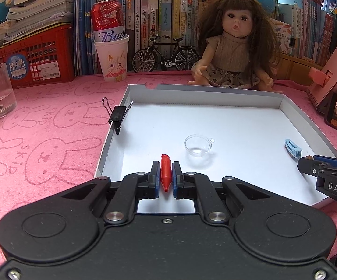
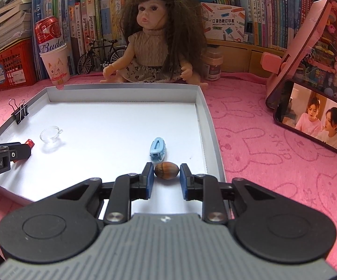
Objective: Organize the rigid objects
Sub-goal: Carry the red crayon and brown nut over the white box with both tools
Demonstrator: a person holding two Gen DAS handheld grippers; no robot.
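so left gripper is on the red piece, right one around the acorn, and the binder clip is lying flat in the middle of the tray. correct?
Not quite. The binder clip is clipped onto the tray's left wall, not lying in the middle; the left wrist view shows it. The rest holds: the left gripper is on the red piece, and the right gripper is around the acorn.
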